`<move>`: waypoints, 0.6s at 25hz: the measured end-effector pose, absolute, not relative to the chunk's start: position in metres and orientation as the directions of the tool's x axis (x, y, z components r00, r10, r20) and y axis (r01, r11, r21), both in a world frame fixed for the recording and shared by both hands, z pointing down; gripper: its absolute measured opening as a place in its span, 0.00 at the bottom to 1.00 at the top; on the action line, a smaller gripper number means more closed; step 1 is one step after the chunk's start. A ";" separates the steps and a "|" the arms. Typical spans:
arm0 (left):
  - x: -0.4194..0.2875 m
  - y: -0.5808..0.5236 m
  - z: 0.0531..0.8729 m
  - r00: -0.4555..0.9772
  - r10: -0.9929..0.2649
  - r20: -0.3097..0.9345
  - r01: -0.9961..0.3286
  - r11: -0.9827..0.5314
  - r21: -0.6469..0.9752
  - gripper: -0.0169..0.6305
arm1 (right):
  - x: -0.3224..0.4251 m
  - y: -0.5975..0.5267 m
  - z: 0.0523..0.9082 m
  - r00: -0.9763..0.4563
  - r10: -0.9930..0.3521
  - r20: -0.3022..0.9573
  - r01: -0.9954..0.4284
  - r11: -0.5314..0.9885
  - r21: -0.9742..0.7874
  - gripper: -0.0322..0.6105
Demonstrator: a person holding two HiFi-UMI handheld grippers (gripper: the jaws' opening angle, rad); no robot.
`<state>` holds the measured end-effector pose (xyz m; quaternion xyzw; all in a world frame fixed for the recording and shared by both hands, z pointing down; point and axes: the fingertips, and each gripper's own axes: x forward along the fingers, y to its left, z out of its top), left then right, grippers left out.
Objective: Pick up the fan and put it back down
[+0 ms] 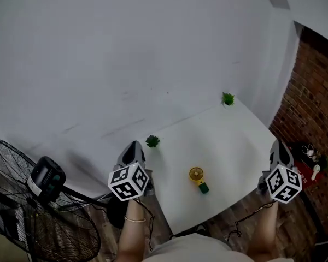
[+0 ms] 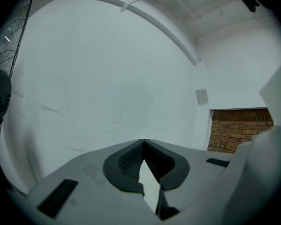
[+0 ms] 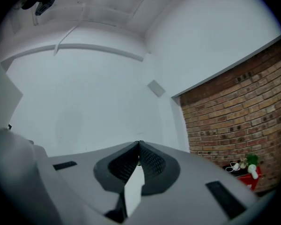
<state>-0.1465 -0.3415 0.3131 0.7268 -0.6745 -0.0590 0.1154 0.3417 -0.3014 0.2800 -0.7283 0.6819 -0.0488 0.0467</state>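
Note:
A small hand fan (image 1: 197,178) with a yellow head and a green base lies on the white table (image 1: 229,141), near its front edge. My left gripper (image 1: 133,150) hangs off the table's left side, well left of the fan, its tips touching with nothing between them. My right gripper (image 1: 279,148) is past the table's right edge, also shut and empty. Both gripper views point up at the white wall: left gripper (image 2: 144,140), right gripper (image 3: 139,142). The fan does not show in either of them.
Two small green plants stand on the table, one at the left edge (image 1: 152,141) and one at the far corner (image 1: 228,98). A large black standing fan (image 1: 38,206) is on the floor at left. A brick wall (image 1: 311,97) and a red item (image 1: 309,165) are at right.

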 end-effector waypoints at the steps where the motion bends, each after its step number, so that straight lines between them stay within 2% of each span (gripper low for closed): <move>1: -0.146 -0.342 0.313 0.084 -0.994 0.069 -0.967 -0.064 0.246 0.04 | 0.354 -0.296 0.281 0.096 -0.995 0.005 -0.986 -0.095 -0.138 0.05; 6: -0.145 -0.345 0.309 0.094 -0.993 0.068 -0.968 -0.075 0.241 0.04 | 0.390 -0.271 0.281 0.211 -0.978 0.000 -0.972 -0.210 -0.105 0.05; 15: -0.136 -0.339 0.318 0.108 -0.991 0.078 -0.965 -0.085 0.249 0.04 | 0.384 -0.265 0.291 0.222 -0.974 0.038 -0.971 -0.224 -0.085 0.05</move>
